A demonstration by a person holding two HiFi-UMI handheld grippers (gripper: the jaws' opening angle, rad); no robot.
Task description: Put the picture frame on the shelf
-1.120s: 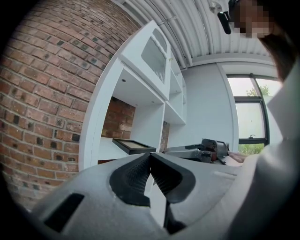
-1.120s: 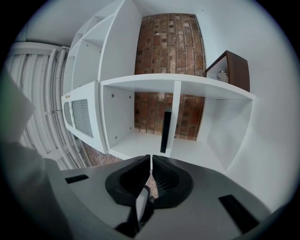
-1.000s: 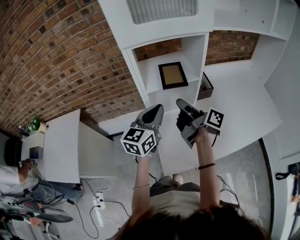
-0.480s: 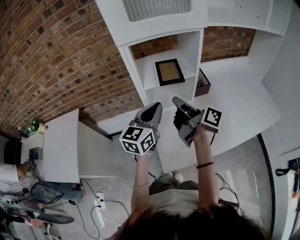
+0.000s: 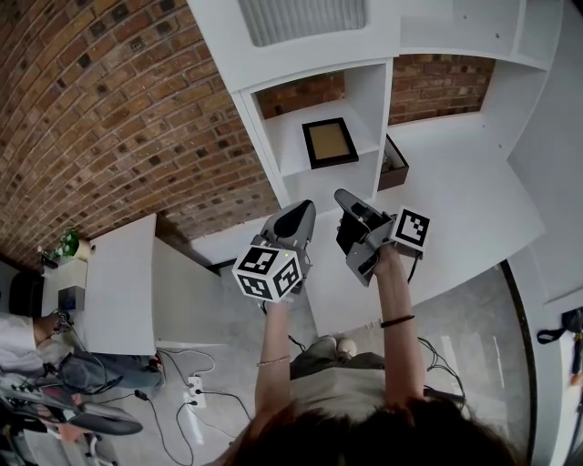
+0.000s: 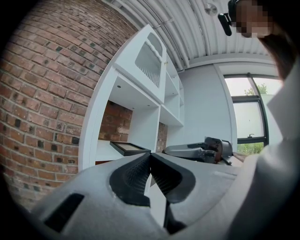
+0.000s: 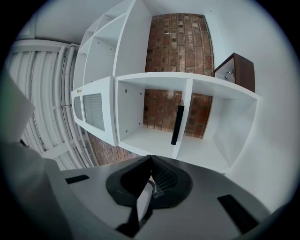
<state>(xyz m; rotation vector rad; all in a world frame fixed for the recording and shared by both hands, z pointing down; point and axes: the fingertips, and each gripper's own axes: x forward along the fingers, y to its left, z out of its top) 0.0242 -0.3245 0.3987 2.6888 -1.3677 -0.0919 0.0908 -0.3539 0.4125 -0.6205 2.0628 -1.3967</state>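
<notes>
Picture frame (image 5: 330,143), dark rim and tan centre: flat on the white shelf (image 5: 293,136), in the open compartment just under the louvred door (image 5: 305,18). Sits near the middle of the board, clear of both side panels. Backs onto bare brick wall (image 5: 109,109), visible through the rear of the compartment. Just past the right-hand panel, on the broad white counter (image 5: 465,218): a dark brown box (image 5: 397,164).

Left claw (image 6: 150,154): pads pressed tip to tip, nothing between them. Right claw (image 7: 150,158): likewise closed and empty. Held side by side in front of the shelf, near each other but apart, well short of the frame. Open air between the claw tips and the mouth of the compartment.

Beyond the counter edge: grey floor (image 5: 474,346). At lower left, loose cables and a power strip (image 5: 191,390) beside a second low white counter (image 5: 118,282).
</notes>
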